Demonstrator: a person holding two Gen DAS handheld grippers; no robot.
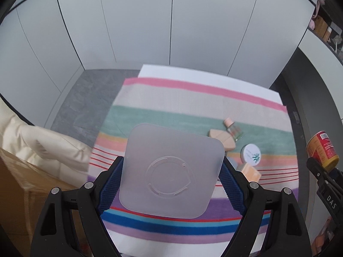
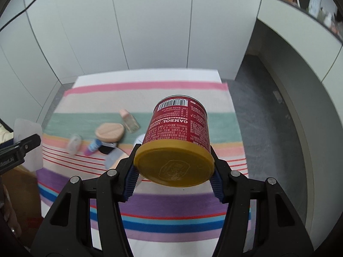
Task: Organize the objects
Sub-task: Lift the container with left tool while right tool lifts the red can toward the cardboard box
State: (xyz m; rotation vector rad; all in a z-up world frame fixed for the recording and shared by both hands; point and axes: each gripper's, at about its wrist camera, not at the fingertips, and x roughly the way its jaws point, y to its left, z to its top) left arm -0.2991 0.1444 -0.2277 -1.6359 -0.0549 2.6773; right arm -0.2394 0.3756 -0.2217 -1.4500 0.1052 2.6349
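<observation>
Item 1: frosted plastic lid, square with rounded corners and a moulded ring at its centre. Clamped by its two side edges in the left claw and carried flat side toward the camera, above the striped cloth. No writing legible.

Item 2: red tin can with a mustard-yellow plastic cap. Clamped at the cap in the right claw and held clear of the cloth, cap end toward the camera. The label reads "GAMBOL", seen upside down, beside a barcode and dense small print too fine to read. Gripping at the cap probably gives the pads a firmer ridge than the smooth wall.

Item 3: loose toiletries remaining on the desk's cloth, clustered near the centre: a peach makeup sponge, a small clear bottle with a pink cap, and a round white jar with a teal leaf mark, its text unreadable. These appear not yet sorted.

The left claw's body bears "DAS" in the neighbouring view.
</observation>
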